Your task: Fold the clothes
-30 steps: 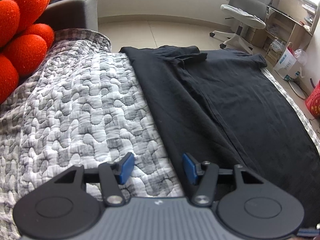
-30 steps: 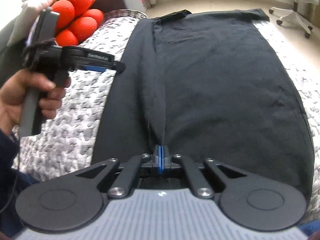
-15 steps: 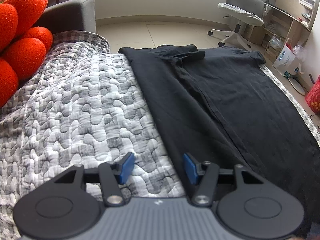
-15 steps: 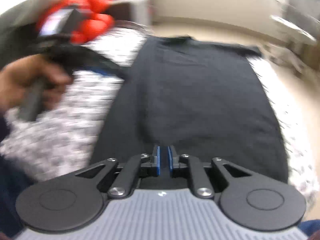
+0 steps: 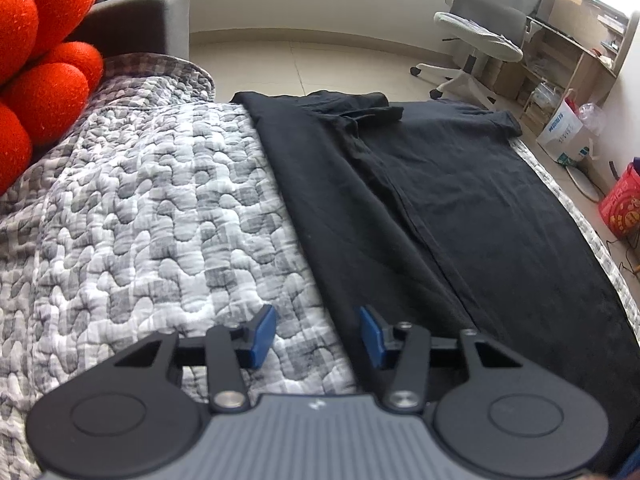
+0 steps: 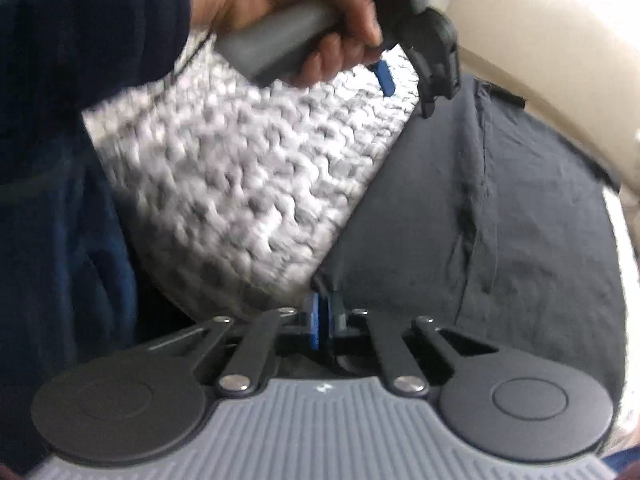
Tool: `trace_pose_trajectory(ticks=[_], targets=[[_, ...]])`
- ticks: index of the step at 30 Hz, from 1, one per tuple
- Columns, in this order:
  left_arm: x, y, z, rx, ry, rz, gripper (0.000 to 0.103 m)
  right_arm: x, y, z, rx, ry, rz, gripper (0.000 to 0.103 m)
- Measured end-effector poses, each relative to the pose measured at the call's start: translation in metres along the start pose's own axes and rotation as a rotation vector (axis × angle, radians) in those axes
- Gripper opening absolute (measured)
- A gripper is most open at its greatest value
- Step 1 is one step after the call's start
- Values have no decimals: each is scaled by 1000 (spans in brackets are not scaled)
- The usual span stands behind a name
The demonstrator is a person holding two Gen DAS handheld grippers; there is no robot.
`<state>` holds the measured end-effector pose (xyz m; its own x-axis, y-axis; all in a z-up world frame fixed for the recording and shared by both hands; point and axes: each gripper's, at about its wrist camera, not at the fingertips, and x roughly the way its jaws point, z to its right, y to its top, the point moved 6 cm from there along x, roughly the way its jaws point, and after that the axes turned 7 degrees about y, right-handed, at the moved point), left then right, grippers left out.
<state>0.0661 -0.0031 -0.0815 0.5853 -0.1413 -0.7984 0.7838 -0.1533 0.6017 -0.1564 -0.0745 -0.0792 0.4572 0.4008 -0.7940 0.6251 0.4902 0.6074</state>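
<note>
A black shirt (image 5: 460, 208) lies flat on a grey quilt (image 5: 140, 220), its left side folded inward along a lengthwise crease. My left gripper (image 5: 316, 320) hovers over the shirt's near left edge. Its jaws are closing, and the blue pads touch no cloth. The blurred right wrist view shows my right gripper (image 6: 323, 308) rolled and low at the near left corner of the shirt (image 6: 520, 220). Its jaws are closing tight, with the blue pads pinching that corner. A hand (image 6: 300, 0) holds the left gripper (image 6: 406, 88) above the quilt (image 6: 240, 168).
Red round cushions (image 5: 44, 80) and a grey sofa arm (image 5: 140, 20) stand at the far left. Beyond the bed are tiled floor, an office chair (image 5: 480, 36), a white bag (image 5: 564, 132) and a red bag (image 5: 624, 208). A dark sleeve (image 6: 80, 60) fills the right wrist view's left.
My right gripper left the fold at the shirt's middle, opened slightly, swung left while rolling, and shut at the near left corner. The left gripper stayed put; its jaws narrowed a little.
</note>
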Motion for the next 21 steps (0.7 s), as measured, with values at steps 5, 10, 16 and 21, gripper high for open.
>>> trace_pose_trajectory(ticks=[5, 10, 16, 21], targets=[[0, 0, -2, -7, 0, -2, 39, 4, -6, -13, -31, -7, 3, 5], [-1, 0, -4, -13, -7, -6, 39, 4, -7, -10, 19, 43, 31, 7], [0, 1, -5, -24, -19, -8, 39, -3, -7, -10, 65, 76, 95, 8], [0, -1, -2, -6, -9, -4, 39, 3, -18, -7, 78, 83, 48, 14]])
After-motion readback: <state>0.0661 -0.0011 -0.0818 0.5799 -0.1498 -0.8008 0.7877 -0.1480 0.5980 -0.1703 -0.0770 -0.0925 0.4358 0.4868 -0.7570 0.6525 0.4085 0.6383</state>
